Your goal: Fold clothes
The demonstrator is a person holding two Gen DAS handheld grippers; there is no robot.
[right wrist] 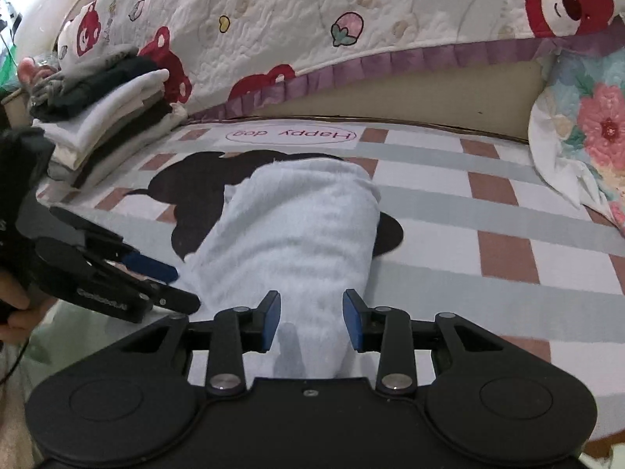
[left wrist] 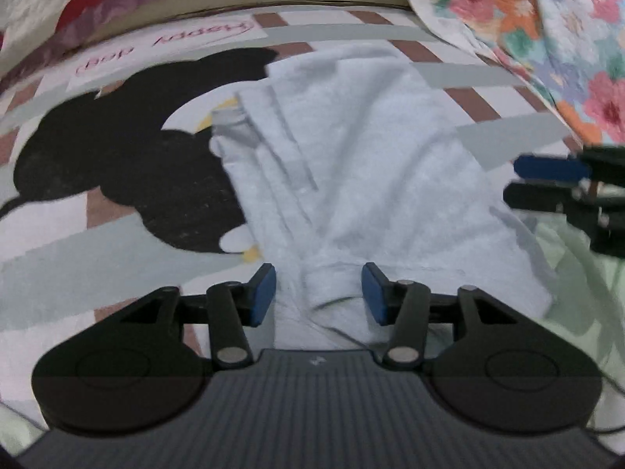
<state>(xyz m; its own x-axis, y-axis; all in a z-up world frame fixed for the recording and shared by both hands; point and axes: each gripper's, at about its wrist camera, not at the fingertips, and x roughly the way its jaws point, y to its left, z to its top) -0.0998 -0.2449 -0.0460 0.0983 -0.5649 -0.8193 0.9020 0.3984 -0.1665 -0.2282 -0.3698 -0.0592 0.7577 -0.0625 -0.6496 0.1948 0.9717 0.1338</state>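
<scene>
A pale blue fleecy garment [left wrist: 371, 156] lies folded lengthwise on a checked bed mat [left wrist: 78, 242] with a black dog print. My left gripper [left wrist: 318, 293] hovers over the garment's near end. It is open, and a cuff-like fold lies below the gap without touching the blue pads. In the right wrist view the garment [right wrist: 297, 226] runs away from my right gripper [right wrist: 312, 320], which is open above its near end. Each gripper shows in the other's view, the right gripper [left wrist: 543, 181] at the garment's right edge and the left gripper [right wrist: 172, 283] at its left edge. Both have nothing between their fingers.
A stack of folded clothes [right wrist: 105, 117] sits at the mat's far left corner. A quilt with red bears [right wrist: 312, 19] rises behind the mat, and a floral quilt [right wrist: 593, 125] lies at its right. A hand [right wrist: 11, 305] grips the left tool. Pale green fabric [left wrist: 578, 293] lies near right.
</scene>
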